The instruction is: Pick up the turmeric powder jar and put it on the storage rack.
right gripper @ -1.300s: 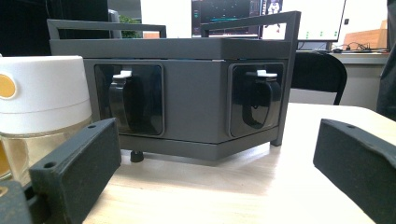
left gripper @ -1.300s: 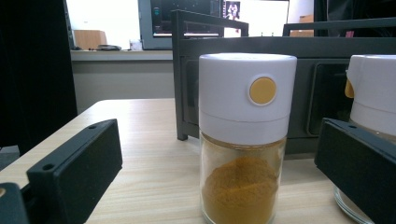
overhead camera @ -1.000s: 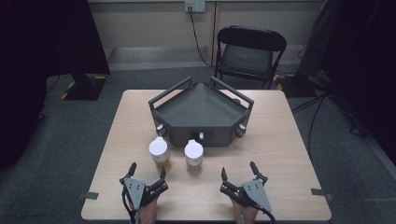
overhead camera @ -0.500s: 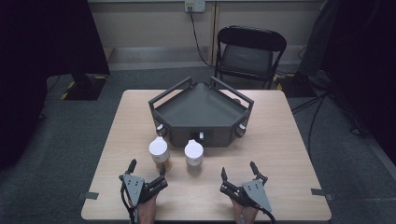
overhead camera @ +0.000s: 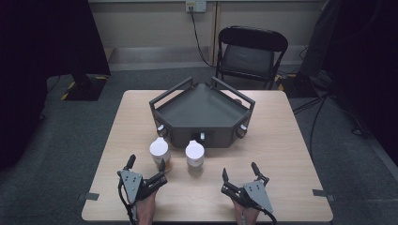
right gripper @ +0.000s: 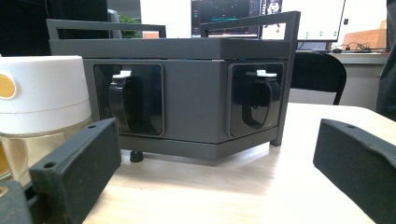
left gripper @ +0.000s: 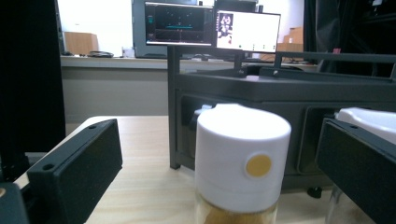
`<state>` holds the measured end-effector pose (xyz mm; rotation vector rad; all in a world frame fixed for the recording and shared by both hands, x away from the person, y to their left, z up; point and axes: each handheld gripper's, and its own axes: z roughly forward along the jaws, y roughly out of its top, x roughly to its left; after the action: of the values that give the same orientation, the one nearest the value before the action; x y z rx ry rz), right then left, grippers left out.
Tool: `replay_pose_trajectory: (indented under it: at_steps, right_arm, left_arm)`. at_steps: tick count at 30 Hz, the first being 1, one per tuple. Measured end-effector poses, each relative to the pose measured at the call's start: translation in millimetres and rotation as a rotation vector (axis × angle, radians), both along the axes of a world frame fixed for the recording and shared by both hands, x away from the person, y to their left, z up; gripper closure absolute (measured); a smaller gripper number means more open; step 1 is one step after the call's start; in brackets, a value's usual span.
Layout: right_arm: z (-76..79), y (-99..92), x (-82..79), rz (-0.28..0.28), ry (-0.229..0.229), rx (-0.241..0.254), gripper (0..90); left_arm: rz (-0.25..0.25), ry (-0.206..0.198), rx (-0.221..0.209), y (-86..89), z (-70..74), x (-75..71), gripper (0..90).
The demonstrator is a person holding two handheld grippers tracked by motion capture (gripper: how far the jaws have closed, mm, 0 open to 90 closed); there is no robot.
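the left tool (overhead camera: 146, 169) sits low at the near edge of the table (overhead camera: 291, 154). its two black jaws are spread wide apart and hold nothing. in the left gripper view, a jar with a white lid (left gripper: 242, 154) stands right between those jaws, but the jaws do not touch it. the jar has yellow-brown stuff inside and a small yellow dot on the lid. in the high view this jar (overhead camera: 159, 151) is just past the tool's tips.

a second jar with a white lid (overhead camera: 195, 153) stands just beside the first one, to its right.

the right tool (overhead camera: 241, 176) is also near the table's front edge. its jaws are spread wide too, and they hold nothing and touch nothing.

behind both jars is a big dark grey box (overhead camera: 202, 112) with bars on top.
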<state>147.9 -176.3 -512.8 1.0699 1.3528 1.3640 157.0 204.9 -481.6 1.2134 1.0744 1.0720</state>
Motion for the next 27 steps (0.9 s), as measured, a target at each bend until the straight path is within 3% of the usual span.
replay_pose_trajectory:
  at_steps: [13,27]
  right_arm:
    - [0.0,0.2,-0.1,-0.001,0.000,0.000,0.0]
    - [0.0,0.4,-0.1,-0.002,0.000,0.000,0.0]
  left_arm:
    - [-0.047,-0.011,0.010,3.7,17.1,8.8,0.0]
    - [-0.077,0.024,-0.012,3.8,29.3,26.3,0.0]
